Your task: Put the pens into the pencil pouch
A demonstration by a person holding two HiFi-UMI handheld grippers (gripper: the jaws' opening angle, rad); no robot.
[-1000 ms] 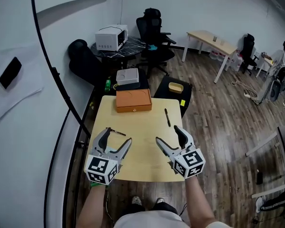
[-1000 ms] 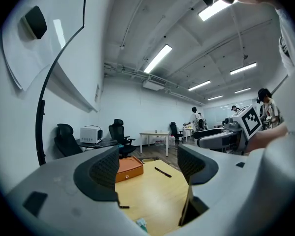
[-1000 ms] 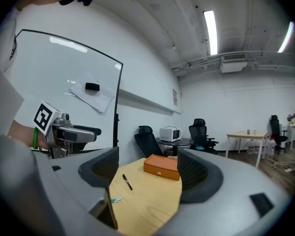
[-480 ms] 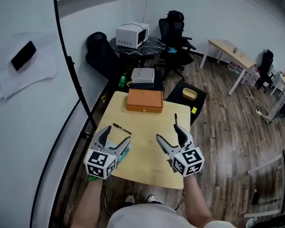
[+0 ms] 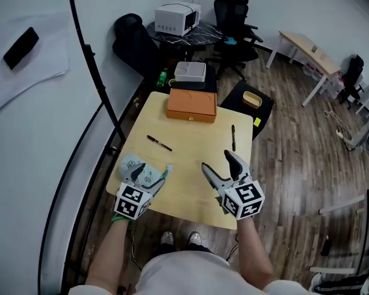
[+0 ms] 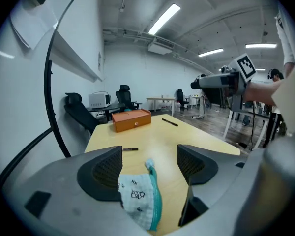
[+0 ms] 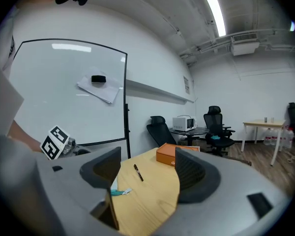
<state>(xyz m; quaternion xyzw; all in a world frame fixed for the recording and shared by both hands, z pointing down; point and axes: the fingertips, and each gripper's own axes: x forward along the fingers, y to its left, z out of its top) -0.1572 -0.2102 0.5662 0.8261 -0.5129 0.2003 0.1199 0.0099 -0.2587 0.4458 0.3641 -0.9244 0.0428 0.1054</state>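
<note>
Table (image 5: 190,192) bears pencil pouch (image 5: 146,174); near pen (image 5: 159,143) and far pen (image 5: 233,137) lie outside

I see the pouch (image 5: 141,171) near-left on the table (image 5: 184,189), one pen (image 5: 159,143) behind it, another pen (image 5: 233,137) right, box (image 5: 192,105) farthest.

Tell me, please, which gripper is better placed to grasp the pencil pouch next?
Left, probably. The left gripper hangs open right over the pencil pouch, which shows between its jaws; the right gripper is open too, but across the table.
</note>
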